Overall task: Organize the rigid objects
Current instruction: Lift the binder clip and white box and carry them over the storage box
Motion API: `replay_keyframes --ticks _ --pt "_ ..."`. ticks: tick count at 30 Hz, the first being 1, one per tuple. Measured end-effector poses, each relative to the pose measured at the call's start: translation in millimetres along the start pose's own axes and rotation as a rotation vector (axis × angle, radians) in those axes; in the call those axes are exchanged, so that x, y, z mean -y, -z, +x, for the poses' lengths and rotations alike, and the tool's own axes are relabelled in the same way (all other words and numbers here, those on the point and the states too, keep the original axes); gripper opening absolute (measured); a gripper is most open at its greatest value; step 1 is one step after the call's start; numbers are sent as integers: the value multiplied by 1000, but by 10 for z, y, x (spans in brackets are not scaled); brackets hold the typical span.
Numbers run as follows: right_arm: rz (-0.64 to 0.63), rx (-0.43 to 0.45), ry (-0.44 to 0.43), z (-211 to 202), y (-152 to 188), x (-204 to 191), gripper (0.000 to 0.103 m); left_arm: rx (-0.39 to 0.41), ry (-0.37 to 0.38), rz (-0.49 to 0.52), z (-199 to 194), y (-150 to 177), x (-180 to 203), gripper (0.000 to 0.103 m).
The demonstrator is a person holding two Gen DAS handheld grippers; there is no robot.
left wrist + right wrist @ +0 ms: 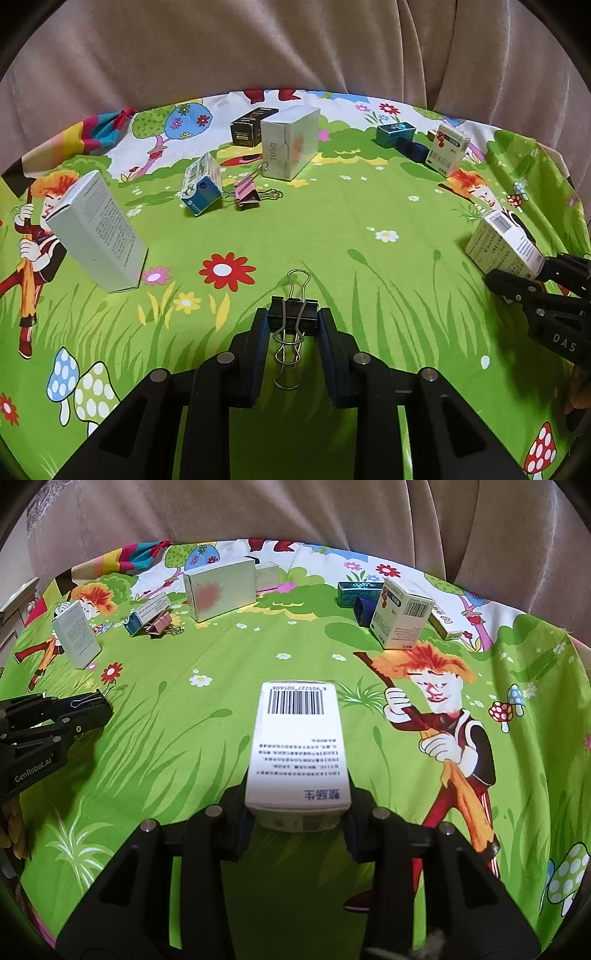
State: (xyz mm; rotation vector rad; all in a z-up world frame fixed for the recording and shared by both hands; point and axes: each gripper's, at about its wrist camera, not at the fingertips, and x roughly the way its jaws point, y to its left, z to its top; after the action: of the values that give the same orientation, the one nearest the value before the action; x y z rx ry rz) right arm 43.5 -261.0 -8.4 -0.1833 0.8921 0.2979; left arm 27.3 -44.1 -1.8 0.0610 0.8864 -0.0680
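Observation:
My left gripper (293,325) is shut on a black binder clip (293,317), its wire handles sticking out front and back, low over the green cartoon cloth (332,221). In the right wrist view the left gripper (92,703) sits at the left edge. My right gripper (297,797) is shut on the near end of a white barcoded box (297,746), which points away from the camera. In the left wrist view that box (498,243) lies tilted at the right edge, with the right gripper (517,277) on its near end.
On the cloth stand a tall white box (96,232), a blue-white box (201,188), a pink binder clip (247,194), a large white box (290,142), a black box (251,127), a teal box (393,134), a dark blue box (413,149) and a white medicine box (448,149). A brown curtain hangs behind.

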Motion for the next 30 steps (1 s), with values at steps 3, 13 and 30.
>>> replay_keyframes --ticks 3,13,30 --pt "-5 10 31 -22 2 -12 43 7 -33 -32 -16 6 -46 27" --pt "66 449 100 -1052 237 -140 43 331 -83 -90 -1011 205 113 27" --pt "-47 894 84 -2541 347 -849 43 749 -137 -142 -2519 346 -45 27"
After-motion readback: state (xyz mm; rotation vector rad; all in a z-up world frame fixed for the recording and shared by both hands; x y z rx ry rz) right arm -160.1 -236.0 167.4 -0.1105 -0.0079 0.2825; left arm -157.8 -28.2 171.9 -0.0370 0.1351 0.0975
